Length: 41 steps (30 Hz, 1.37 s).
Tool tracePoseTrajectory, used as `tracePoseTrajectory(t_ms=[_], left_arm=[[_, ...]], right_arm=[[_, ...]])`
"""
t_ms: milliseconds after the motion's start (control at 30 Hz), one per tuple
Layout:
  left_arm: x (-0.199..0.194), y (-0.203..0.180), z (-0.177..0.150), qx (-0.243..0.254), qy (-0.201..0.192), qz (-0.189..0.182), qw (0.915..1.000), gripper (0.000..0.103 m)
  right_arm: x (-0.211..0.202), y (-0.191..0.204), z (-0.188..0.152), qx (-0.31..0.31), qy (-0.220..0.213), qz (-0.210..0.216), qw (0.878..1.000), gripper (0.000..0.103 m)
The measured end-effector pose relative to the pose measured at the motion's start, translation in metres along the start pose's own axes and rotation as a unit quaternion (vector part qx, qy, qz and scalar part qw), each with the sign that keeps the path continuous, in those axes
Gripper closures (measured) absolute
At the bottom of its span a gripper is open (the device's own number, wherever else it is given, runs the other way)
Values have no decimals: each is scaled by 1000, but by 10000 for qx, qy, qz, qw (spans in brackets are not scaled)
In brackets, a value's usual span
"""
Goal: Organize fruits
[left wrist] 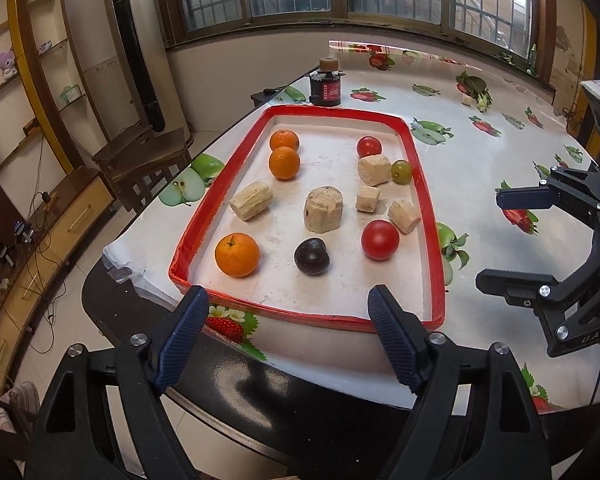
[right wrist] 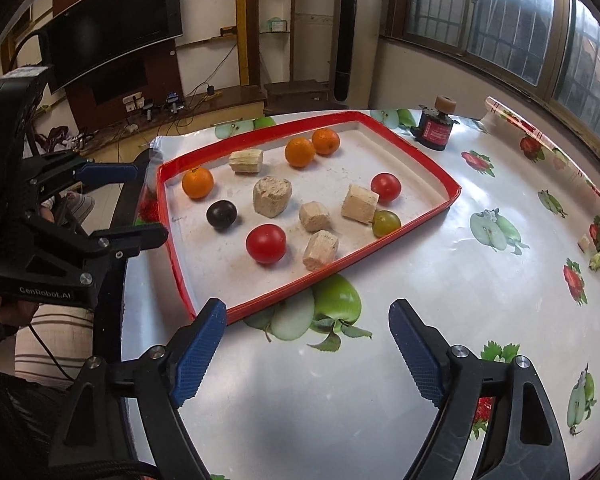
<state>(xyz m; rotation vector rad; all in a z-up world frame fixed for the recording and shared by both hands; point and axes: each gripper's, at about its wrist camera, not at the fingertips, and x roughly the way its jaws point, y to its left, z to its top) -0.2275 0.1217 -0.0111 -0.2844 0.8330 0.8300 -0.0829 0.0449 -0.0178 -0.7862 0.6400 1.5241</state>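
While both our grippers, left gripper (left wrist: pixel 288 334) and right gripper (right wrist: pixel 308 350), gape empty | fruits all inside red tray (left wrist: pixel 216 196), oranges (left wrist: pixel 285 163) toward 11 o'clock | sorting looks unfinished

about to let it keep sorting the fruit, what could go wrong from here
1. The green fruit sits tight against a pale chunk and the red tray rim, so an open finger may jam or knock either one.
2. The round tomato and dark plum could roll if nudged.
3. The left gripper and right gripper hang close together and may collide.
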Motion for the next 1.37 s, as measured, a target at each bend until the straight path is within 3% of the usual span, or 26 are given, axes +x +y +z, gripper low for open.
tracePoseTrajectory(t_ms=[333,1367], left_arm=[[-8,-1,-8,1,-23,221,9998,21],[-20,4,-13,-148,-107,216,9996,21]], right_arm=[[-6,7,-13,-100,19,6,9999,18],[-10,21,-18,-103,-25,23,9999,18]])
